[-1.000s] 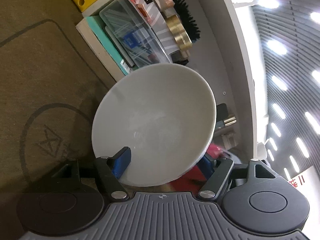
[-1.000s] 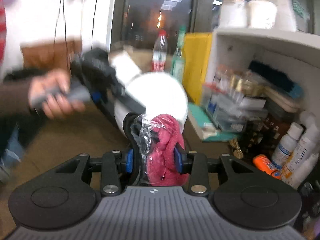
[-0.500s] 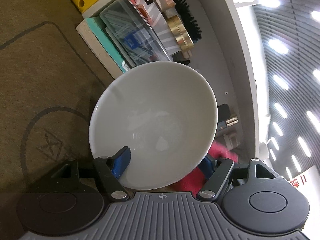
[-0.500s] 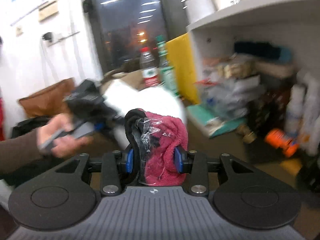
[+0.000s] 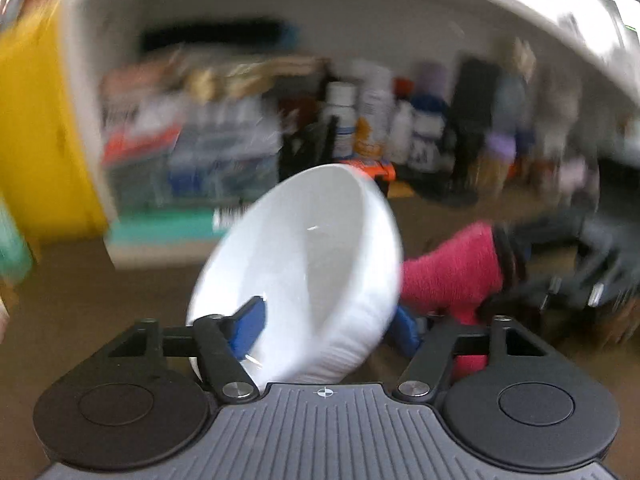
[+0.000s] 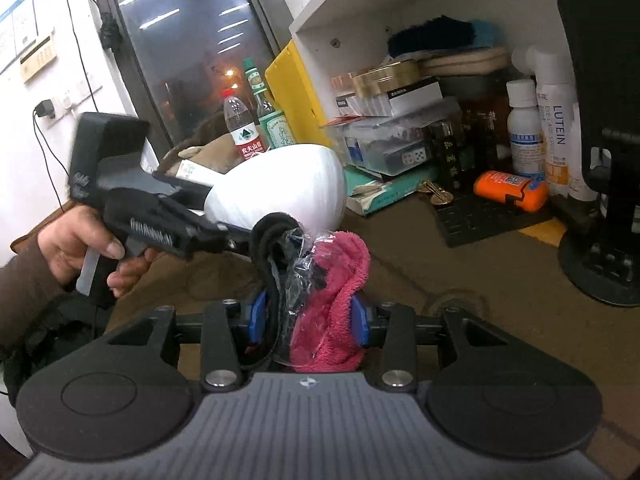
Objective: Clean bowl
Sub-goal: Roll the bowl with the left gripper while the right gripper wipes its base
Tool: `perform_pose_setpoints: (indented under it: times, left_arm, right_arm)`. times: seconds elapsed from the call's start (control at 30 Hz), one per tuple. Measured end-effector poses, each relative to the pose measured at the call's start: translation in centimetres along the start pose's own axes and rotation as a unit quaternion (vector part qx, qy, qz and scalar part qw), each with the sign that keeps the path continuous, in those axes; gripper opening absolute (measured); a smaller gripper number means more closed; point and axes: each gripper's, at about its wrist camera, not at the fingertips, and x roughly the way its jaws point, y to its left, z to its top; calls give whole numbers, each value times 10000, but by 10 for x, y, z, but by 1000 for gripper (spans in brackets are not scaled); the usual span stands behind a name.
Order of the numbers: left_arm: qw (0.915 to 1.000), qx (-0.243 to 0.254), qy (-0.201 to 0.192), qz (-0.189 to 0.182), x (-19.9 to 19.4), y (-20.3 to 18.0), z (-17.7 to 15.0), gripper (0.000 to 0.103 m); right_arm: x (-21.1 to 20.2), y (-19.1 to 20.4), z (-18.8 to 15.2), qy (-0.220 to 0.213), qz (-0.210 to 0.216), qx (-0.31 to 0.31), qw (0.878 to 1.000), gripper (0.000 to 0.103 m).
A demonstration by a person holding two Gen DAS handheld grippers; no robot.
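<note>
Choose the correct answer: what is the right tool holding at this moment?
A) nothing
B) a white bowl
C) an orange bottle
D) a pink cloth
D: in the right wrist view the right tool is shut on the pink cloth, while the white bowl is gripped by the left tool.

White bowl (image 5: 316, 256), plain, no pattern. Cloth (image 6: 336, 300) bright pink with a black part (image 6: 272, 248) and clear plastic wrap. Gripper pads (image 6: 256, 316) blue, bodies black and grey ribbed. Yellow panel (image 6: 292, 92), orange bottle (image 6: 508, 190), teal box (image 6: 384, 190), brown mat (image 6: 460, 280).
</note>
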Motion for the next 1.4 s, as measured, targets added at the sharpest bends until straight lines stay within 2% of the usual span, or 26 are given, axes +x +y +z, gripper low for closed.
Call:
perform_pose_setpoints:
  times: [0.03, 0.07, 0.1, 0.13, 0.17, 0.2, 0.23, 0.27, 0.3, 0.33, 0.37, 0.4, 0.43, 0.5, 0.57, 0.6, 0.73, 0.8, 0.9, 0.97, 1.07, 1.23, 1.3, 1.33, 1.37, 1.4]
  left_arm:
    - [9988, 449, 14, 187, -3, -13, 4, 43]
    - [9967, 743, 101, 301, -3, -22, 6, 27]
    - [9951, 905, 225, 328, -1, -28, 8, 17]
    - [9949, 902, 335, 293, 1, -28, 9, 15]
    - [9959, 766, 435, 209, 3, -24, 9, 15]
    - [9983, 379, 434, 45, 3, -11, 10, 13]
    - [9987, -305, 329, -238, 1, 11, 8, 13]
    - [9926, -1060, 206, -562, 0, 34, 3, 14]
    - [9766, -1943, -49, -917, -1, 61, -9, 16]
    - [9471, -2910, -409, -1290, -3, 90, -28, 17]
    - [9272, -3391, -599, -1472, -4, 104, -39, 19]
    - [9099, -3749, -779, -1599, -4, 112, -50, 21]
    - [8795, -4279, -1066, -1789, -6, 125, -69, 22]
    - [8391, -4849, -1413, -2021, -10, 137, -94, 23]
    - [7934, -5355, -1730, -2321, -12, 145, -120, 25]
    - [7761, -5522, -1837, -2431, -13, 147, -130, 26]
    - [7496, -5736, -1960, -2659, -13, 151, -150, 31]
    - [7468, -5765, -1944, -2686, -11, 150, -154, 35]
    - [7524, -5741, -1913, -2602, -13, 148, -151, 40]
    - [7510, -5744, -1905, -2641, -14, 152, -152, 41]
    - [7541, -5703, -1859, -2675, -13, 155, -149, 42]
    - [7619, -5638, -1764, -2656, -12, 154, -146, 43]
    - [7704, -5565, -1687, -2613, -12, 152, -143, 45]
    - [7798, -5475, -1631, -2561, -12, 150, -140, 45]
    - [7943, -5335, -1537, -2469, -13, 147, -135, 46]
    - [8019, -5261, -1480, -2414, -13, 145, -131, 46]
  right_arm:
    - [-1, 0, 0, -7, -5, 11, 10000, 45]
    - [-2, -1, -1, -25, -25, 43, 10000, 46]
    - [-3, -2, -1, -44, -49, 81, 9999, 46]
    - [-5, -3, -2, -64, -72, 118, 9999, 47]
    - [-5, -4, -2, -89, -114, 133, 9998, 47]
    - [-6, -3, -2, -114, -152, 101, 9998, 47]
    - [-7, -2, -2, -138, -188, 60, 9997, 47]
    - [-6, 1, -2, -151, -250, -41, 9996, 46]
    - [-6, 3, -1, -164, -299, -139, 9993, 45]
    - [-4, 5, 1, -190, -313, -213, 9991, 44]
    - [-2, 7, 3, -210, -304, -263, 9990, 43]
    - [3, 9, 8, -218, -306, -324, 9988, 43]
    - [6, 10, 11, -215, -307, -357, 9987, 43]
    - [22, 15, 23, -139, -284, -502, 9982, 42]
    - [39, 23, 36, -133, -201, -615, 9978, 42]
    - [46, 26, 41, -152, -150, -631, 9978, 42]
    - [78, 32, 61, -190, 5, -474, 9987, 40]
    - [98, 28, 64, -116, 24, -162, 9998, 39]
    - [106, 25, 56, -23, 376, 269, 9989, 39]
    - [103, 28, 45, 51, 645, 493, 9967, 39]
    - [86, 34, 36, 9, 1074, 532, 9928, 39]
    - [79, 34, 39, -1, 1380, 495, 9892, 39]
    - [79, 40, 38, 86, 1572, 424, 9866, 39]
    - [80, 45, 36, 151, 1662, 366, 9853, 39]
    - [81, 52, 34, 214, 1638, 214, 9860, 39]
    - [83, 53, 33, 231, 1581, 172, 9870, 39]
